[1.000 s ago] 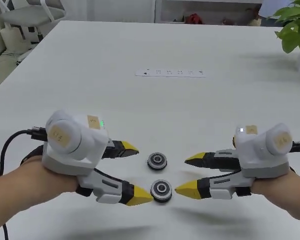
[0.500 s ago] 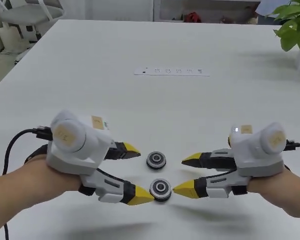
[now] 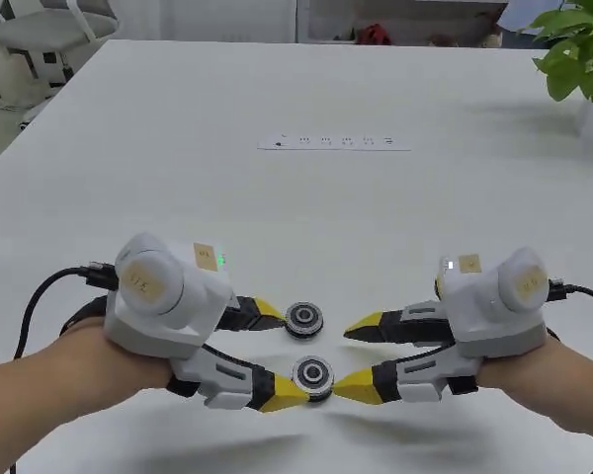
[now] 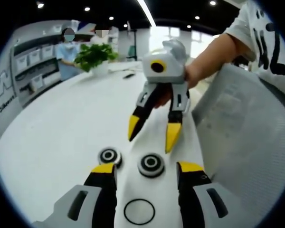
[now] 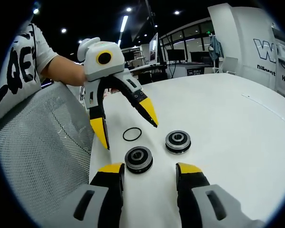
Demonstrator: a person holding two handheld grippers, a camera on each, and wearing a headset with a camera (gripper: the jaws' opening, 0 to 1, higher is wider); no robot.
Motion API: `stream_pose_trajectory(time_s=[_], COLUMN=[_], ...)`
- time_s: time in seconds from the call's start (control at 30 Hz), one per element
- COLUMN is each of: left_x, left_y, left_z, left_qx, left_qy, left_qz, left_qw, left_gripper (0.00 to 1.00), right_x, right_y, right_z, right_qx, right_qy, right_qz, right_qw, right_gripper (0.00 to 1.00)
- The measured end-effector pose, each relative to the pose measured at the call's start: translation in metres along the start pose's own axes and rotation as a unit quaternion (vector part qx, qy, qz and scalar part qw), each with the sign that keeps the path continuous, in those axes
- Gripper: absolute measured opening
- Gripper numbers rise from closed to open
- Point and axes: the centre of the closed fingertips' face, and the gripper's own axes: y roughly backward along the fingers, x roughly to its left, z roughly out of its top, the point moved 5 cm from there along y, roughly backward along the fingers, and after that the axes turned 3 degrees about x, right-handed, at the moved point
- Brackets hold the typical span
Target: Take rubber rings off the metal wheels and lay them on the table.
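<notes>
Metal wheels, dark-rimmed with silvery hubs, lie flat between the spread-jawed left gripper and right gripper.

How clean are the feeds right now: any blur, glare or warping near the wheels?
Head view: even light, sharp, soft shadows on the table. Left gripper view: fisheye bending, slightly soft, but the loose rubber ring reads clearly. Right gripper view: sharper; ceiling lamps glow, no glare on the near wheel.
</notes>
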Motion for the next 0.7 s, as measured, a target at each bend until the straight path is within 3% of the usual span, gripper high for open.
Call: stream_pose_trajectory(time_s=[0.3, 0.7], left_x=[-0.003, -0.005], left_y=[-0.006, -0.017], left_z=[0.002, 0.002], left_qx=[-0.002, 0.01], left_qy=[0.005, -0.003], left_qz=[-0.012, -0.026], left_qw=[0.9999, 0.9996], left_gripper=[0.43, 0.31], right_x=[0.005, 0.007], right_y=[-0.004, -0.007], right_z=[-0.005, -0.005], right_qx=[0.007, 0.006], right_qy=[0.006, 0.003], right_qz=[0.015, 0.019], right_qw=[0.9998, 0.9998], right_gripper=[0.36, 0.36])
